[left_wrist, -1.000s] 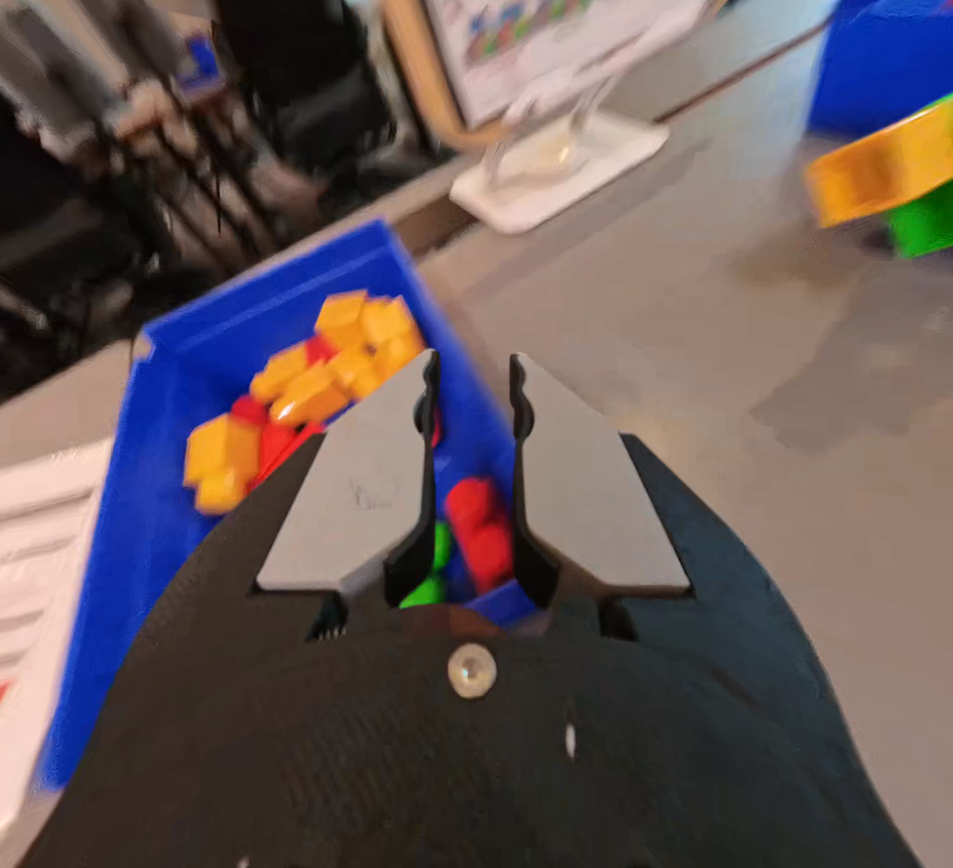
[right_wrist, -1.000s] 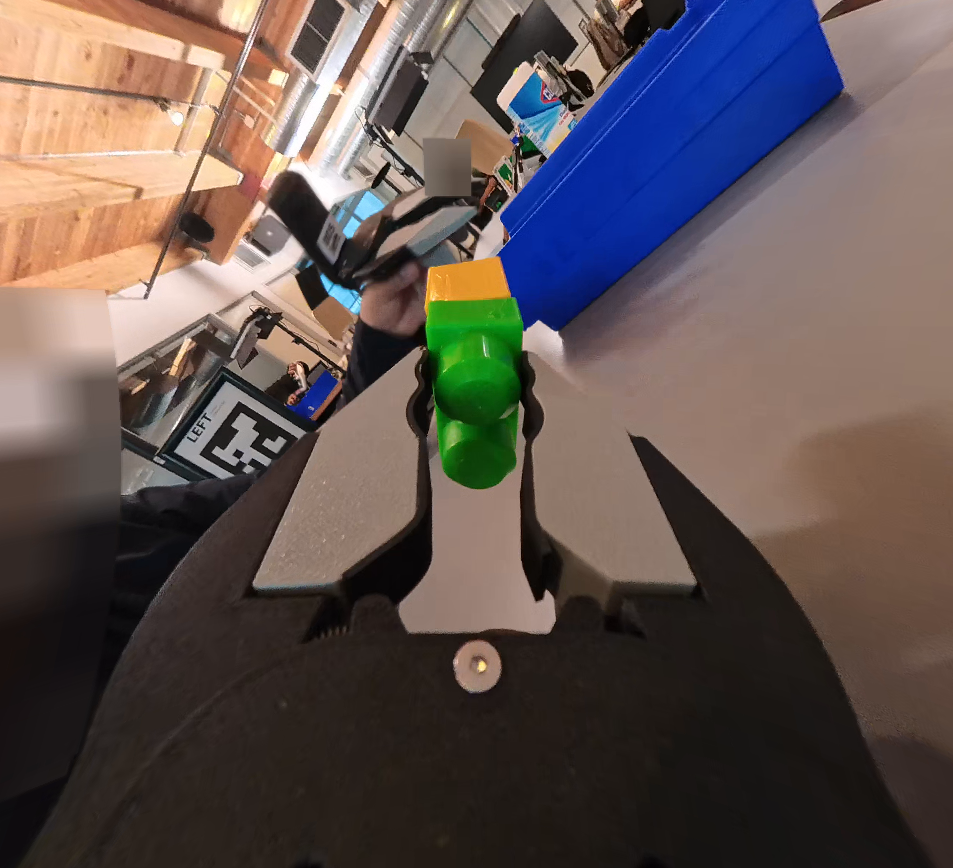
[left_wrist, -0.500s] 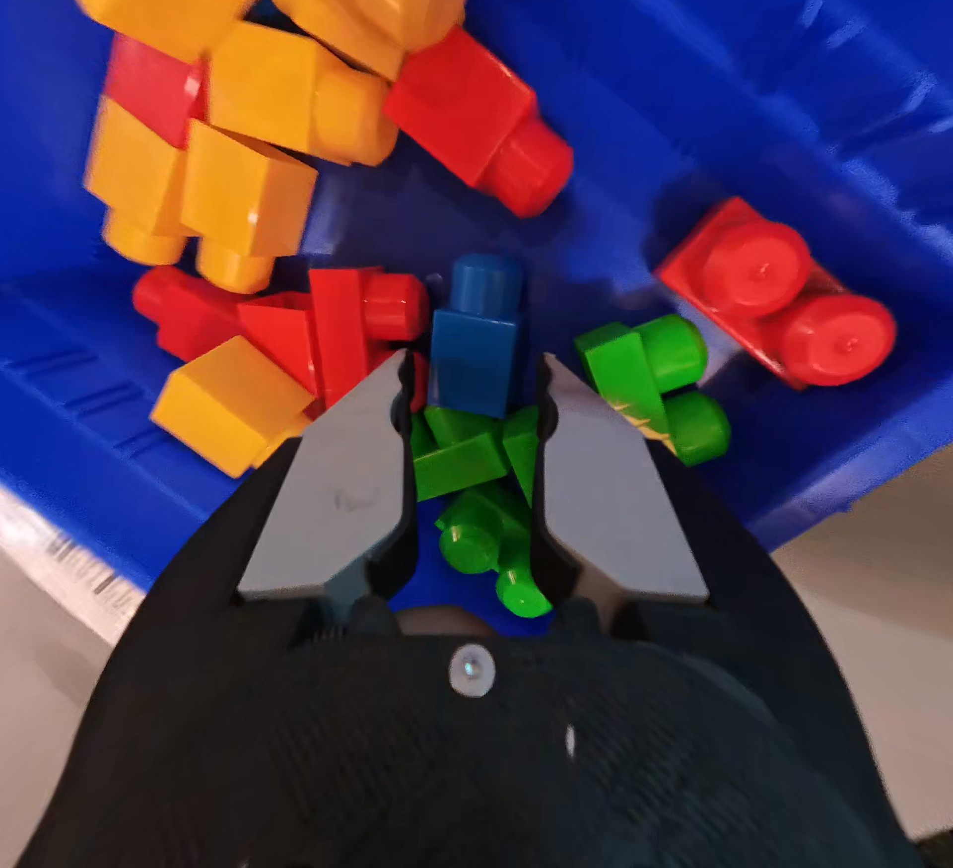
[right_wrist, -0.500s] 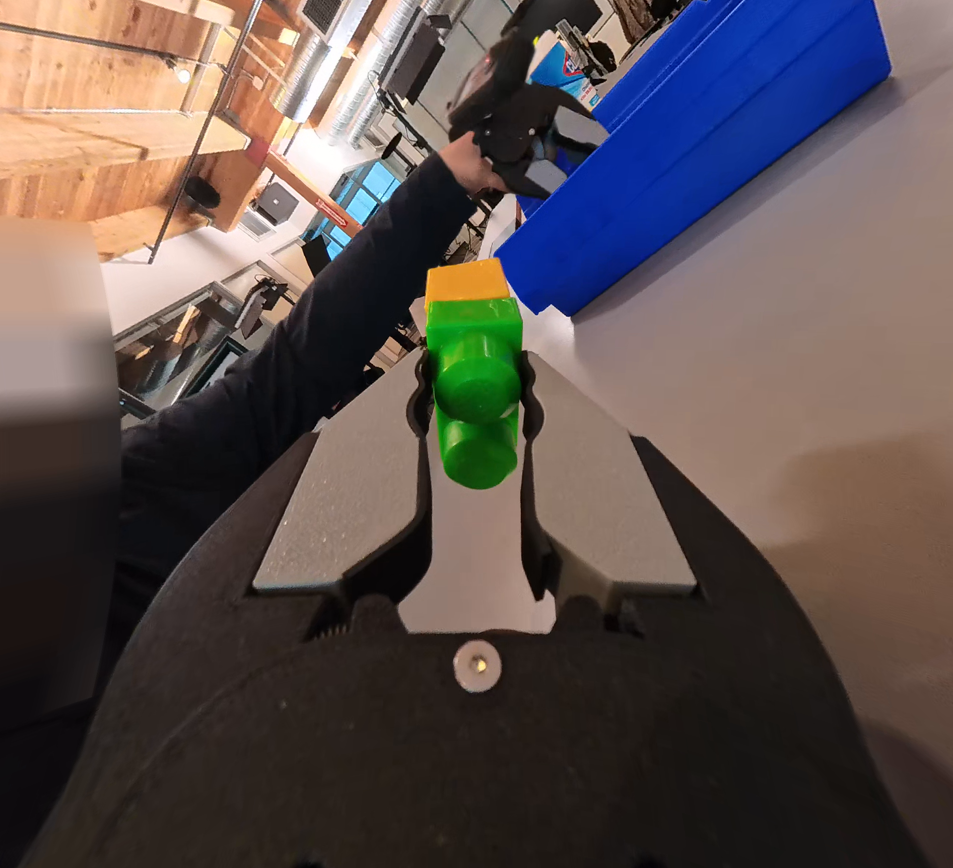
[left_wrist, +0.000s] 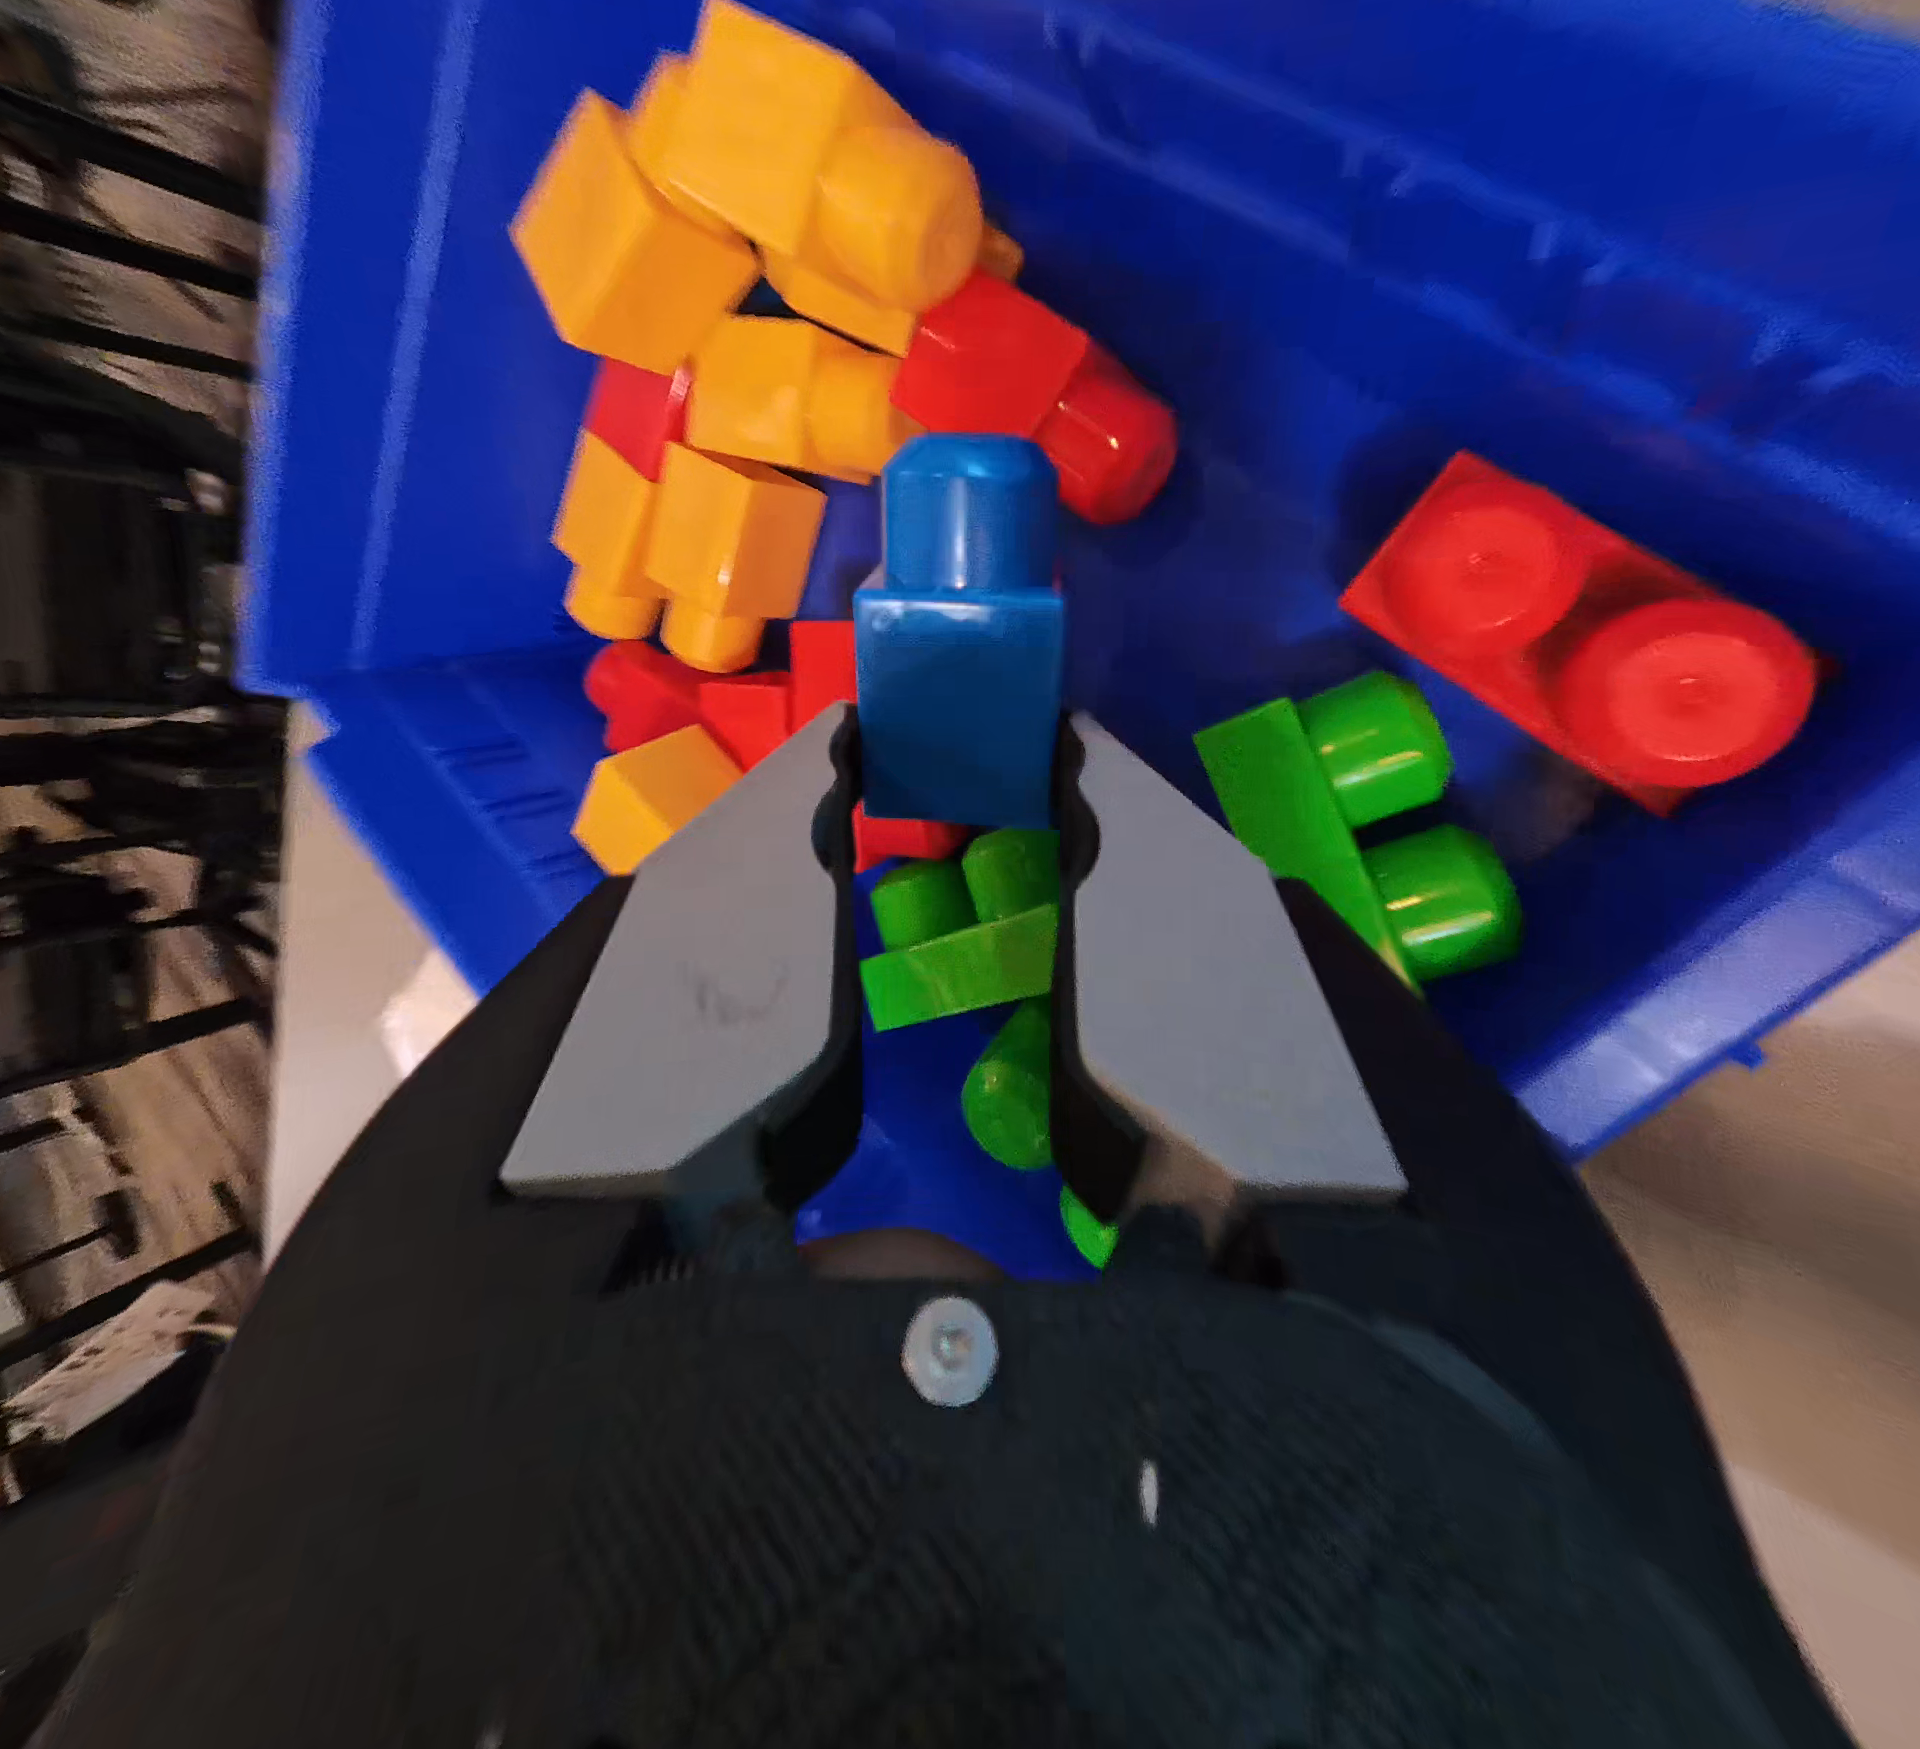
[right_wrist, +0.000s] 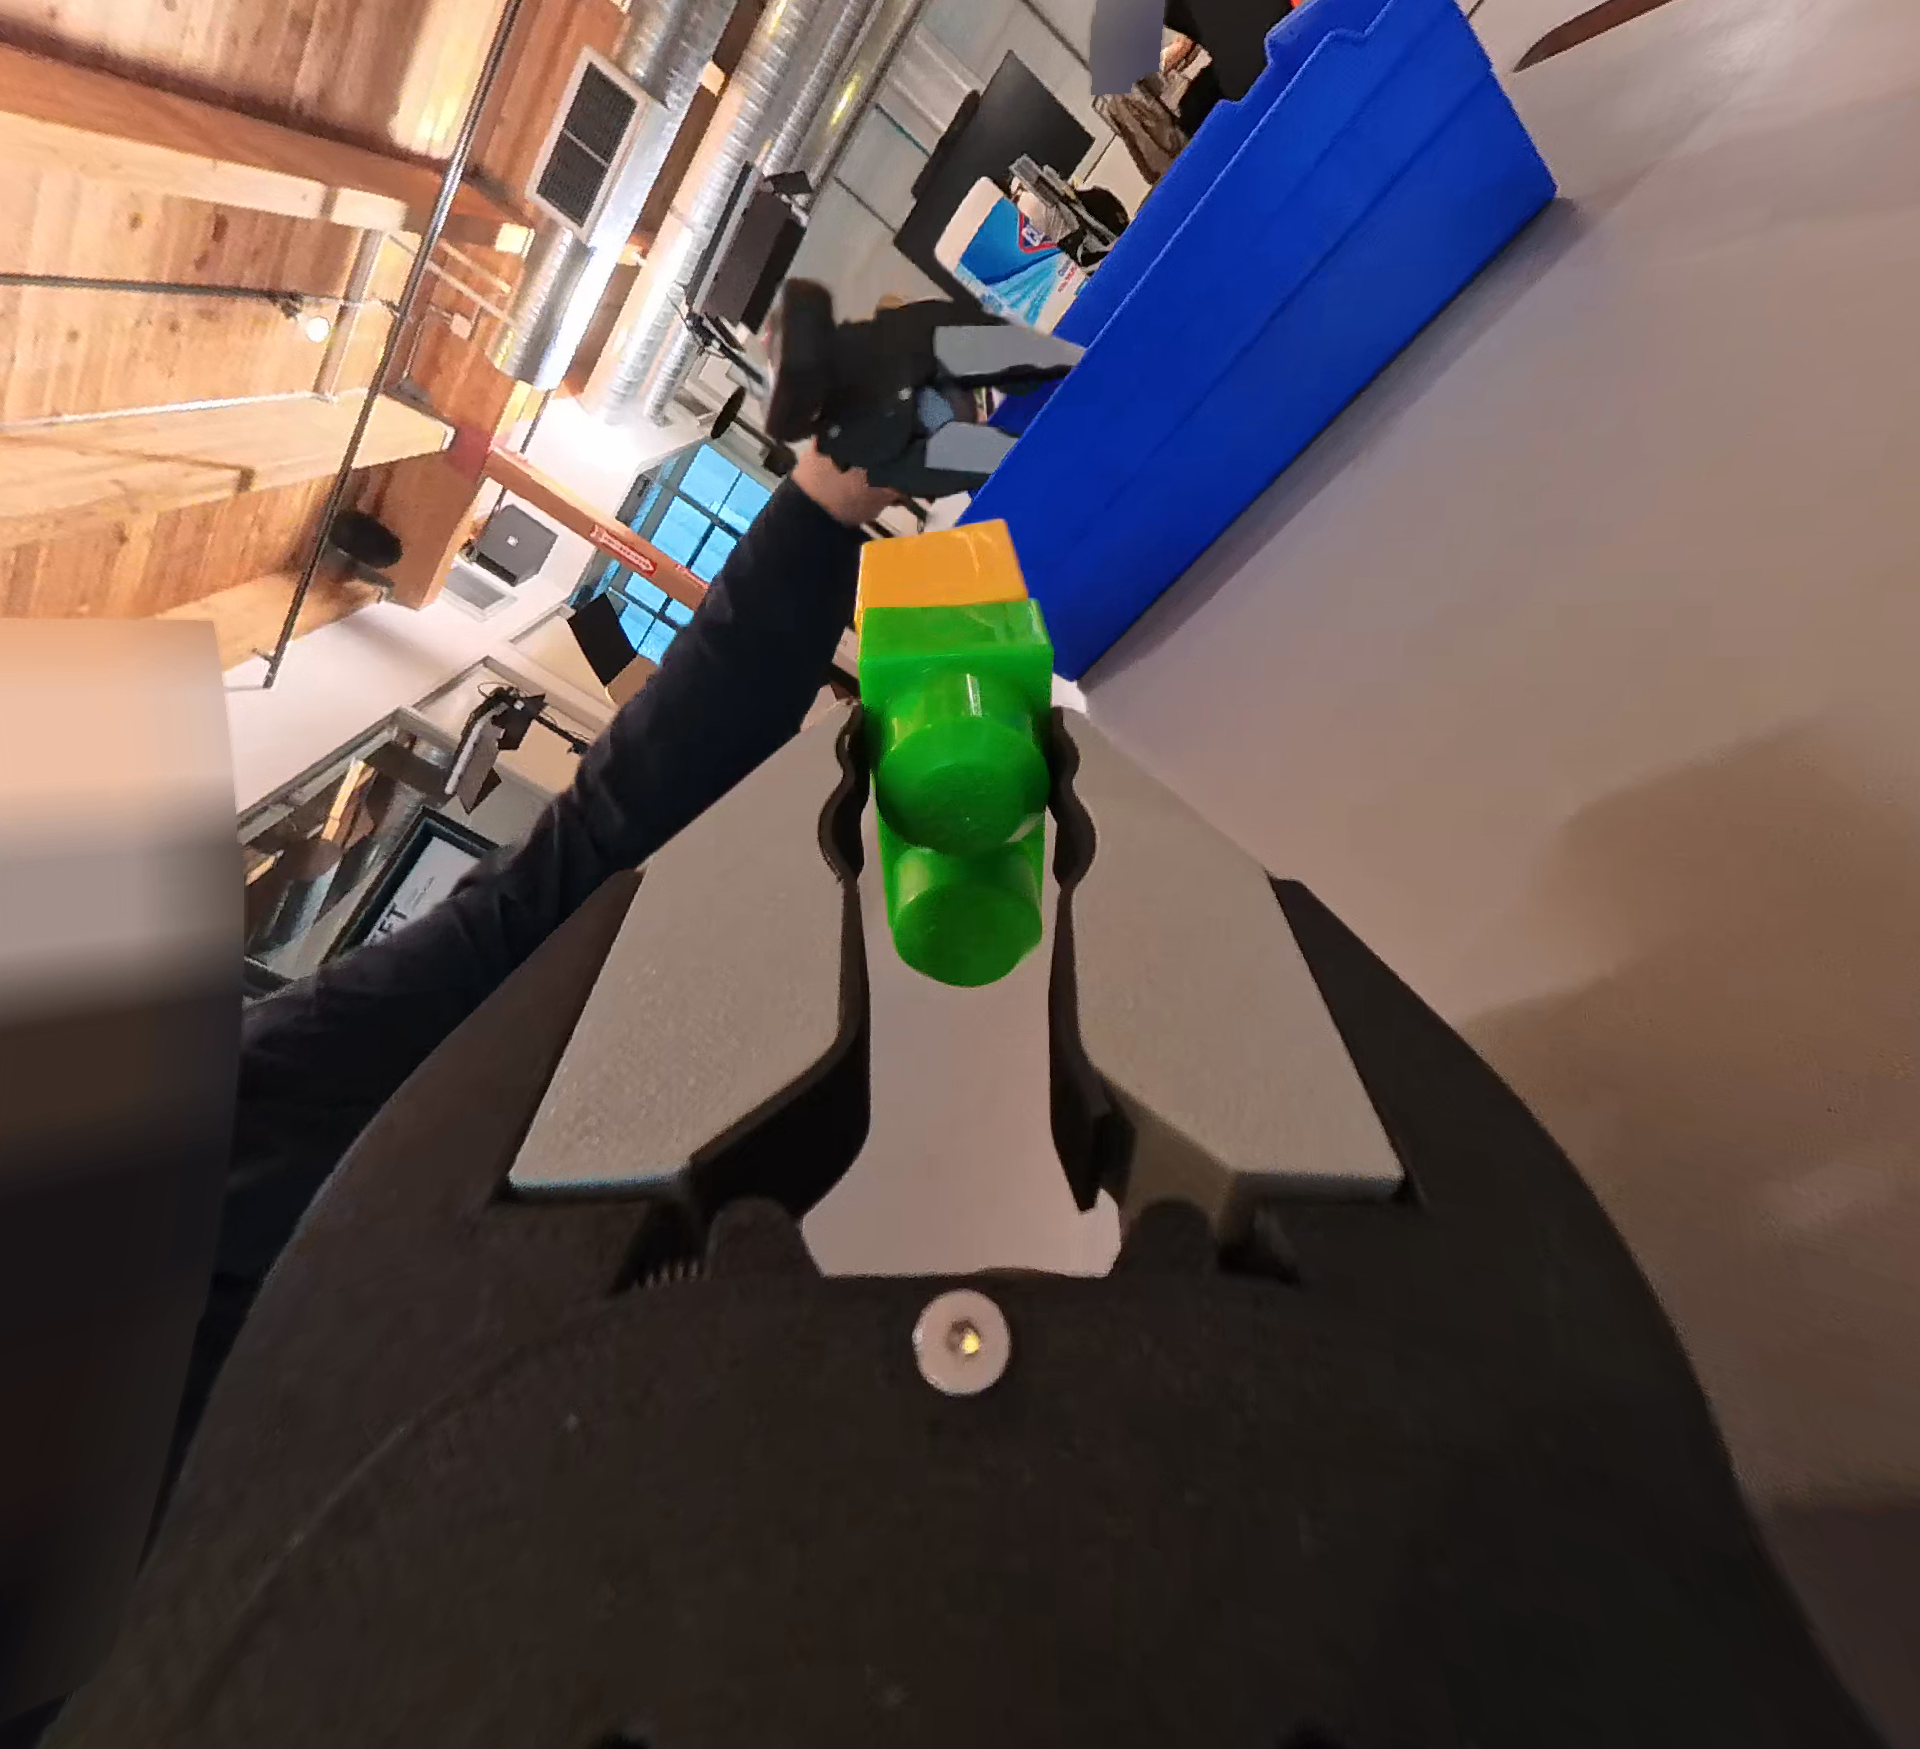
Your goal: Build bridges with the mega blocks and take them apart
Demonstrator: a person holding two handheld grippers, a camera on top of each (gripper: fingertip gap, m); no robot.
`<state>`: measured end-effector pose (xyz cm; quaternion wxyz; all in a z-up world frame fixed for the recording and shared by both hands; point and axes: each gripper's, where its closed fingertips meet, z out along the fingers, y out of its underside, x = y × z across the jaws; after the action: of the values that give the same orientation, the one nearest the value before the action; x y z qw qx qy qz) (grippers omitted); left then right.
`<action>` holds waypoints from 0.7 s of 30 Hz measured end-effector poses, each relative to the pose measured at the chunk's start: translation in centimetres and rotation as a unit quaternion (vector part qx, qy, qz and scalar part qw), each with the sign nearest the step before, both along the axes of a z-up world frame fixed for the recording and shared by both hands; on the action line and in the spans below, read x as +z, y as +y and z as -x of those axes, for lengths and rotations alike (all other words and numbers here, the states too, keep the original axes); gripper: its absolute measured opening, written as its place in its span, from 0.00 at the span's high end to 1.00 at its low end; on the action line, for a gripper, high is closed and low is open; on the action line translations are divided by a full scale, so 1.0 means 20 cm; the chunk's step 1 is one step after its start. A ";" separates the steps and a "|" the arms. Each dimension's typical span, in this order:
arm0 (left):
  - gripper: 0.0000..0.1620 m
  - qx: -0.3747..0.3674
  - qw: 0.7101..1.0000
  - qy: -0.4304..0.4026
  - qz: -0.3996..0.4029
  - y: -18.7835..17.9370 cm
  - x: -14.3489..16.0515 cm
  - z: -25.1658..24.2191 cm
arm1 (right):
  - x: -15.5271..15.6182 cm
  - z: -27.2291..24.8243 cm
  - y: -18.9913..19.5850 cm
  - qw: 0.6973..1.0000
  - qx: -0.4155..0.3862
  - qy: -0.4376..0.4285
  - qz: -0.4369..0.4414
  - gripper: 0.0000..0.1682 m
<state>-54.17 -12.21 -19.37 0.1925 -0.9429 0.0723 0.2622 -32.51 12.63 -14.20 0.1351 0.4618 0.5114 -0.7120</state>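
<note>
The left hand-held gripper (left_wrist: pixel 958 764) is clamped on a blue one-stud block (left_wrist: pixel 961 660), held above the blue bin (left_wrist: pixel 1455 193) with its stud pointing away. Below it in the bin lie orange blocks (left_wrist: pixel 748 245), red blocks (left_wrist: pixel 1590 639) and green blocks (left_wrist: pixel 1351 826). The right hand-held gripper (right_wrist: pixel 956 764) grips a green two-stud block (right_wrist: pixel 951 764) joined to an orange block (right_wrist: pixel 935 561), above the grey desk (right_wrist: pixel 1507 660) beside the bin.
</note>
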 end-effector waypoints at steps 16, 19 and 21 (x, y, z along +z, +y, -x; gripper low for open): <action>0.79 -0.163 0.952 0.211 -0.153 0.91 0.27 -0.95 | 0.05 0.02 0.08 0.999 -0.032 0.000 0.035 0.82; 0.79 -0.162 0.949 0.228 -0.142 0.99 0.17 -0.96 | 0.04 0.02 0.09 0.999 -0.035 -0.005 0.034 0.82; 0.78 -0.167 0.937 0.274 -0.138 1.02 0.18 -0.95 | 0.02 0.03 0.09 0.999 -0.037 -0.011 0.030 0.82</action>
<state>-35.22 8.22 -15.86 0.3345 -0.7728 0.2416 0.4822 -33.02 14.46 -13.74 0.1280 0.4834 0.4712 -0.7266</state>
